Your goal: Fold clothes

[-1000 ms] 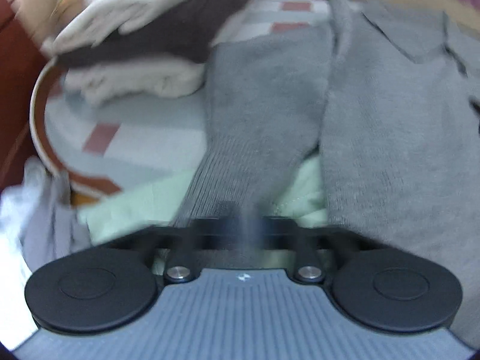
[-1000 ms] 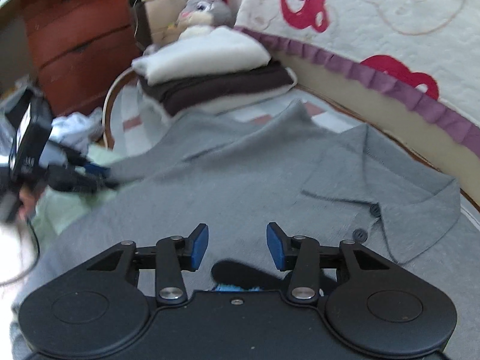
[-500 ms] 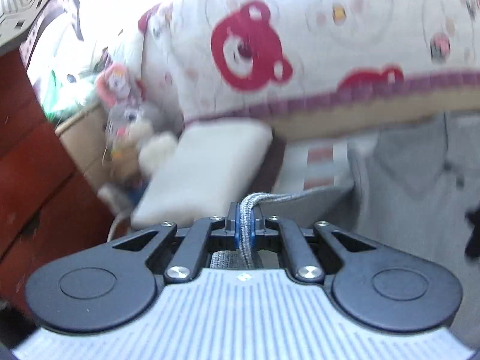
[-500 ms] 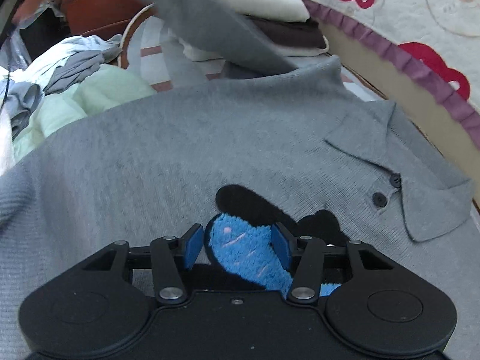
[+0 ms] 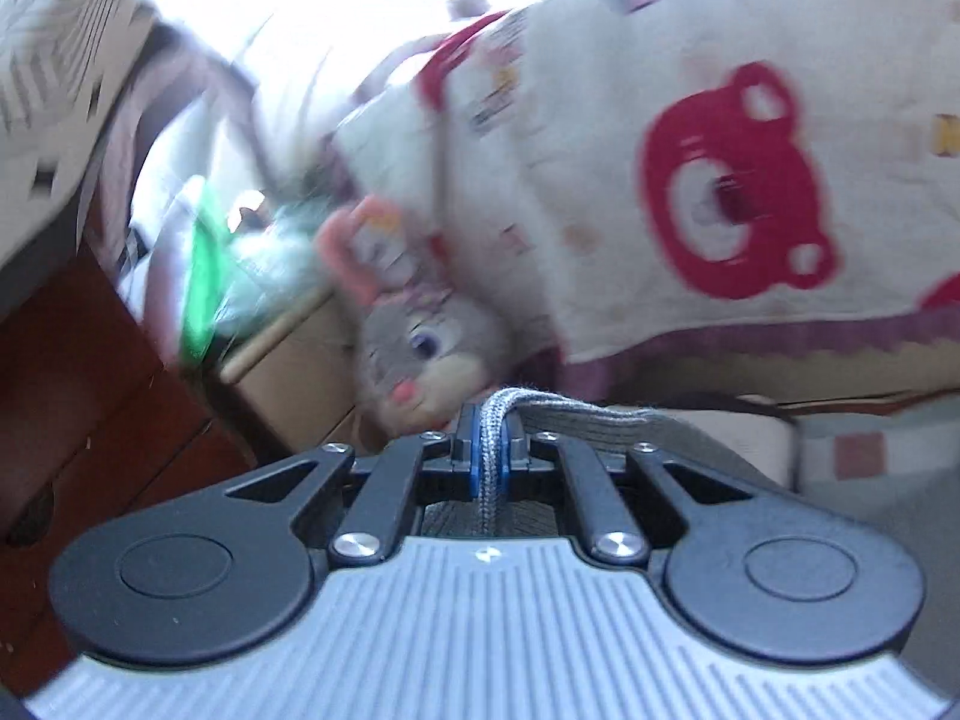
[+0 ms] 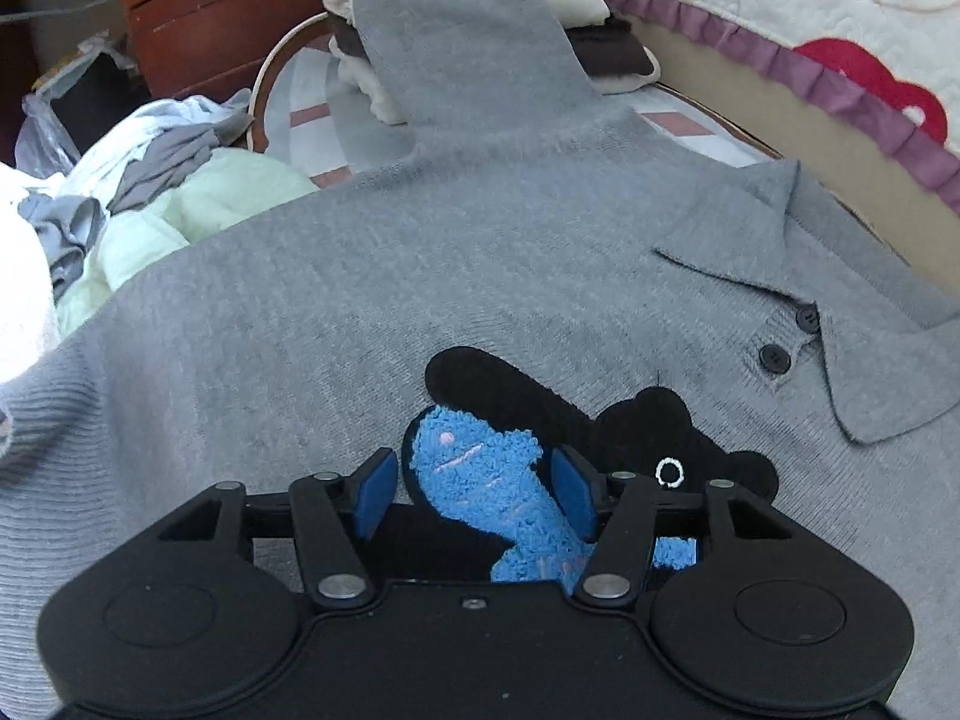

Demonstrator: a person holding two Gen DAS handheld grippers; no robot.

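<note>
A grey knit polo sweater [image 6: 372,300] lies spread flat, collar and two dark buttons at the right, a black and blue fuzzy patch [image 6: 480,480] on its chest. Its sleeve [image 6: 456,42] is lifted up and stretches out of the top of the right wrist view. My left gripper [image 5: 491,450] is shut on the ribbed cuff [image 5: 498,420] of that sleeve and holds it high in the air. My right gripper [image 6: 474,489] hovers close over the chest patch, its jaws opening, with nothing clamped between the blue pads.
A stack of folded clothes [image 6: 600,30], cream and dark brown, sits behind the sweater. Unfolded clothes [image 6: 150,192] are heaped at the left. A red-brown wooden drawer unit [image 6: 210,12] stands behind. A bear-print quilt [image 5: 720,150] and a plush rabbit [image 5: 420,354] border the far side.
My left gripper has risen steeply with the sleeve cuff, from low over the sweater to facing the quilt. My right gripper has sunk toward the chest patch and its jaws have spread wider.
</note>
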